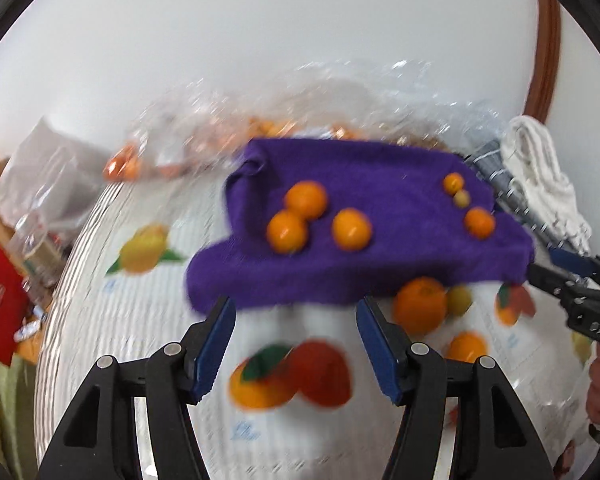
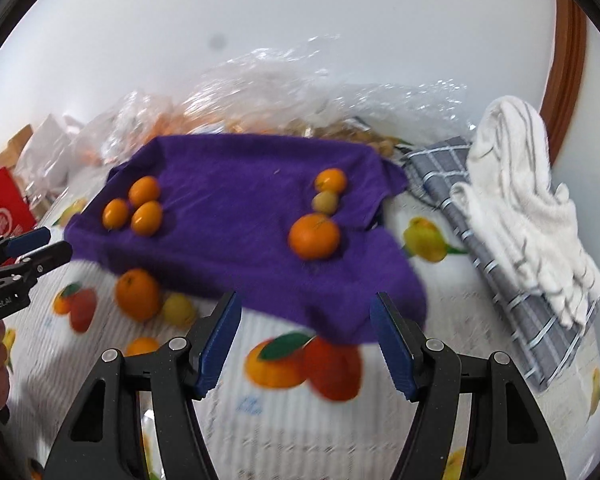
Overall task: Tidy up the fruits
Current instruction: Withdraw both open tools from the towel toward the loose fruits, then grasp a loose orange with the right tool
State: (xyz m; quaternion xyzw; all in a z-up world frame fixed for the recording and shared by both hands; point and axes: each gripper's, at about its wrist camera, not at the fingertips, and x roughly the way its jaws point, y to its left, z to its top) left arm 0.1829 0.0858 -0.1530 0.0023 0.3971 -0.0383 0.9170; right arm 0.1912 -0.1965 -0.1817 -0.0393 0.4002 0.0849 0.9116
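A purple cloth (image 1: 380, 260) (image 2: 240, 240) lies on a fruit-print tablecloth (image 2: 260, 420). Three oranges (image 1: 306, 200) (image 2: 144, 204) cluster on its left part. On its right part sit a small orange (image 2: 330, 180), a greenish fruit (image 2: 326, 201) and a bigger orange (image 2: 314, 236). Off the cloth's near edge rest an orange (image 1: 420, 304) (image 2: 137, 294) and a yellow-green fruit (image 1: 459, 300) (image 2: 179, 309). My left gripper (image 1: 296, 340) (image 2: 46, 246) hangs open and empty before the cloth's near edge. My right gripper (image 2: 306, 344) (image 1: 544, 262) is open too, holding nothing.
Crinkled clear plastic bags (image 2: 260, 92) with more fruit lie behind the cloth. A grey checked cloth (image 2: 500, 248) and a white towel (image 2: 516, 184) are piled at the right. A red box (image 2: 4, 208) stands at the left, and the white wall rises behind.
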